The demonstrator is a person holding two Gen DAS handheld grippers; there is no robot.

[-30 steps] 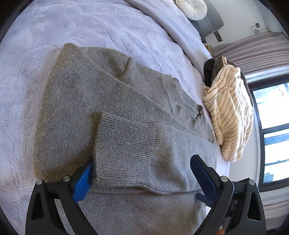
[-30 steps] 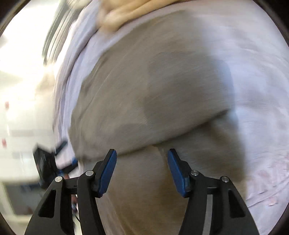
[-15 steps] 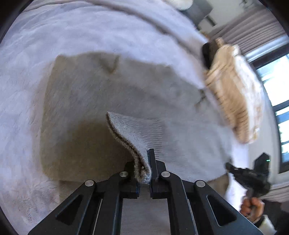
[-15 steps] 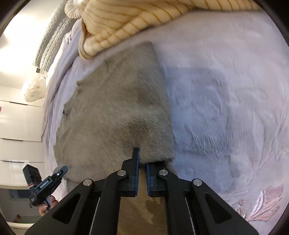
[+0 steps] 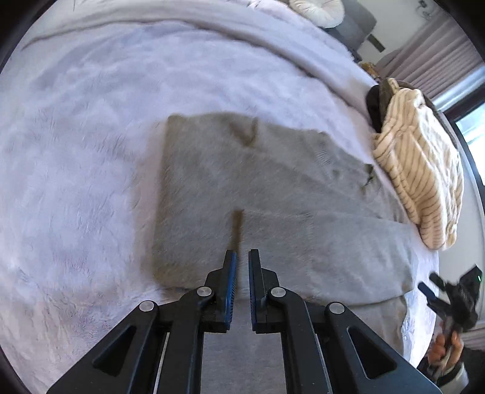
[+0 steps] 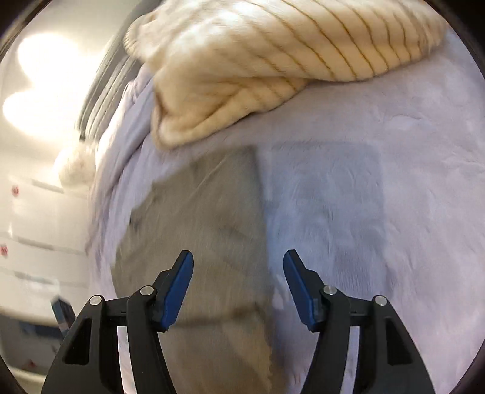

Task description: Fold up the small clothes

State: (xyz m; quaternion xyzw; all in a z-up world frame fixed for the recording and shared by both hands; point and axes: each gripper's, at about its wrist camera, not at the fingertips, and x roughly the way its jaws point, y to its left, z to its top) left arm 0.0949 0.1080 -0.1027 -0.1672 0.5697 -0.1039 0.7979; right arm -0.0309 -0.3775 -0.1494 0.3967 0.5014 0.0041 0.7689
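Two pairs of tongs work over a bed. The left tongs (image 5: 240, 257) stand almost closed, blue pads nearly together with only a thin gap, and nothing shows clamped between them; whether a fold of cloth is caught lower down cannot be told. The right tongs (image 6: 238, 266) have just been opening and stand wide apart, with no cloth between the pads.

Directly ahead of and beneath both pairs lies the grey sweater (image 5: 257, 194), a soft knitted garment spread flat on the pale lilac bedspread (image 5: 75, 157). It looks partly folded: one side edge runs straight, and a sleeve lies across the body, just beyond the left tongs' tips. Through the right camera the sweater's straight edge (image 6: 260, 212) passes between the open pads.

Farther out, beyond the sweater, a cream striped garment (image 5: 421, 169) sits heaped near the bed's edge. A round white cushion (image 5: 315, 12) rests at the far end of the bed.

The sweater appears light, limp and thick. It will likely sag and drape when lifted, and the knit should grip well without slipping. Corners of the hem or a doubled edge look like the best places to pinch, one in each pair, so the fold carries over evenly.
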